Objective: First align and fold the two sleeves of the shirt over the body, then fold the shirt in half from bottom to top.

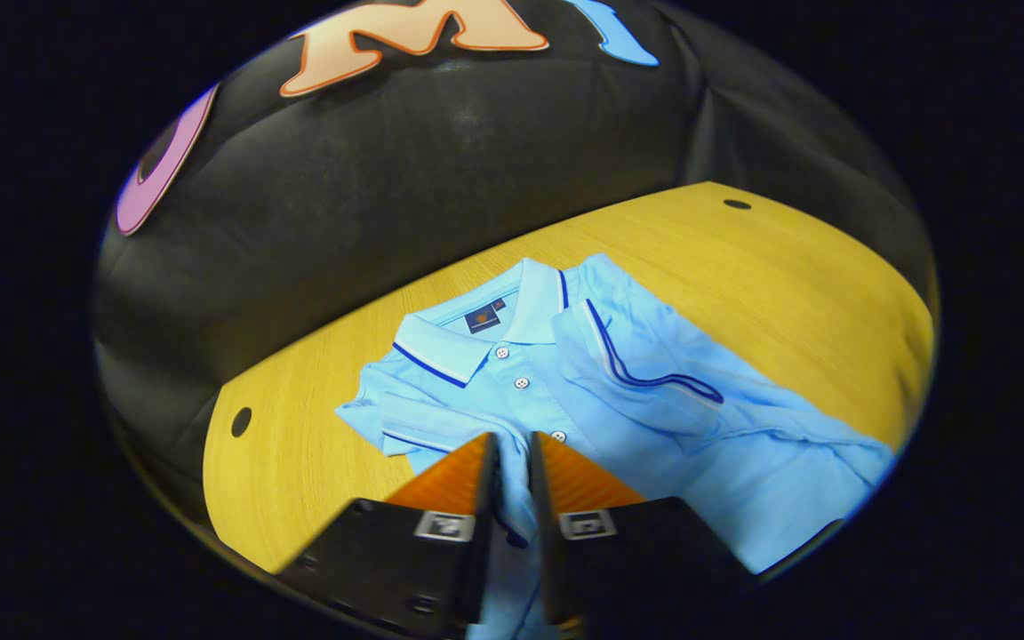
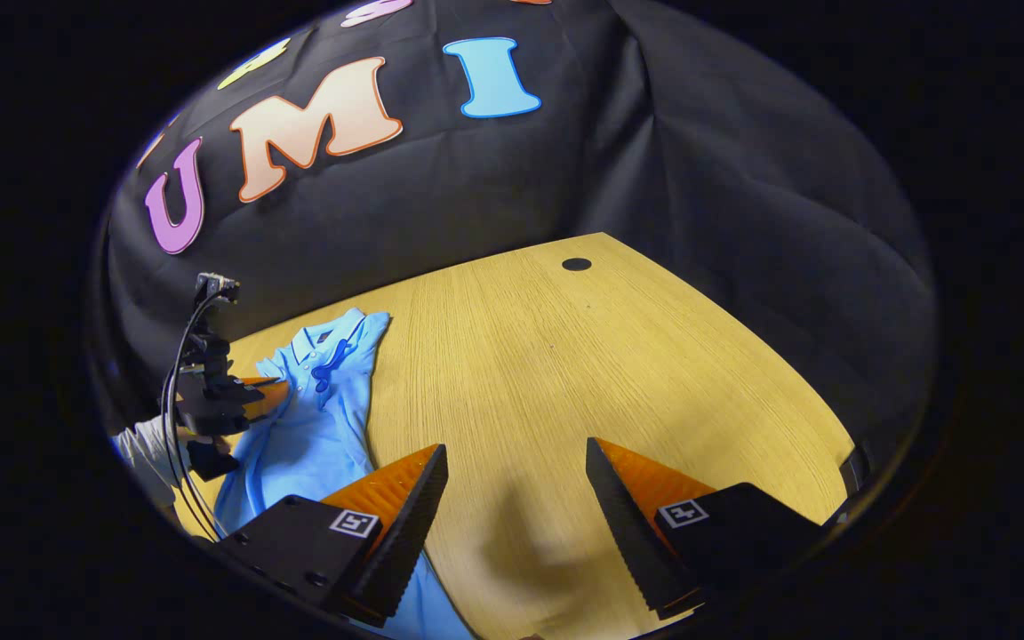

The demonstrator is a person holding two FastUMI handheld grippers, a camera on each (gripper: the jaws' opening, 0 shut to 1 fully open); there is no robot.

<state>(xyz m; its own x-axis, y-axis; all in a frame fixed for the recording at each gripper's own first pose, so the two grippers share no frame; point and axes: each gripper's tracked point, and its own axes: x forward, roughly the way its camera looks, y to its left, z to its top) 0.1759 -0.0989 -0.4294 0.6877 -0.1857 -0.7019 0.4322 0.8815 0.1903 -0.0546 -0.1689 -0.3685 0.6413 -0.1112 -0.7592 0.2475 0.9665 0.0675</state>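
The left hand-held gripper [image 1: 512, 453] is sitting right over the shirt [image 1: 619, 400], its fingers drawn nearly together with a fold of light blue cloth running up the narrow gap between them; it appears to be pinching that fold. In the left gripper view the shirt is lying ahead of the fingers with its collar [image 1: 476, 342] at about 12 o'clock and its body stretching away toward 4 o'clock, so its long axis is running from collar to hem along that slant. One sleeve [image 1: 645, 373] is already lying across the chest; the other sleeve [image 1: 405, 422] is lying bunched at about 10 o'clock, just beside the fingertips.

The right hand-held gripper [image 2: 516, 484] is standing wide open over bare wood, holding nothing. From it, the shirt [image 2: 308, 427] is lying at 9 to 10 o'clock, its edge passing under the left finger. The left one is judged the nearer for the sleeve fold.

The surface [image 2: 565, 356] is pale wood with small dark holes [image 2: 576, 264], ringed by a black cloth wall [image 2: 699, 178].
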